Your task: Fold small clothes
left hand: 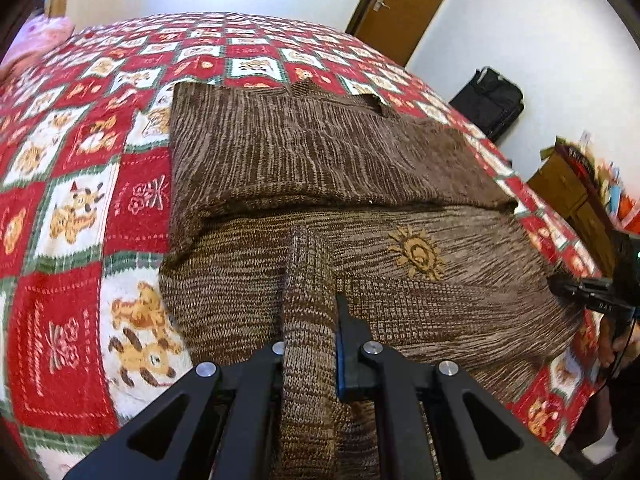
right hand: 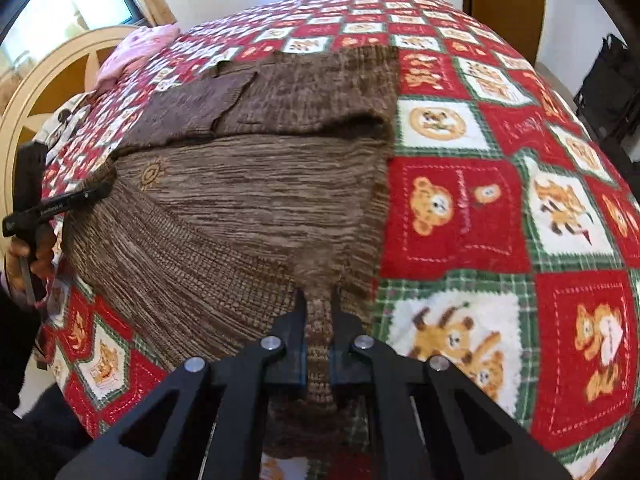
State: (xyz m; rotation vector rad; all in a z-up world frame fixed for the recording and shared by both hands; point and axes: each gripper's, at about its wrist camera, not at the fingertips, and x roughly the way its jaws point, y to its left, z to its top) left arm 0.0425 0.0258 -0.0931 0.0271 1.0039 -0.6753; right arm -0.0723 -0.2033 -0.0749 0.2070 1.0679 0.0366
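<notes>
A brown knitted sweater (left hand: 320,160) with an embroidered sun (left hand: 416,254) lies on the bed, its far part folded over itself. It also shows in the right wrist view (right hand: 256,200). My left gripper (left hand: 310,312) is shut on a bunched fold of the sweater's near edge and lifts it. My right gripper (right hand: 318,306) is shut on another bunch of the same near edge. The right gripper shows at the right edge of the left wrist view (left hand: 592,292); the left gripper shows at the left of the right wrist view (right hand: 60,204).
The bed carries a red, white and green teddy-bear quilt (left hand: 72,200). A pink cloth (right hand: 140,46) lies at its far corner by a cream headboard (right hand: 44,76). A wooden door (left hand: 404,4), a black bag (left hand: 488,100) and a cluttered wooden cabinet (left hand: 576,196) stand beyond.
</notes>
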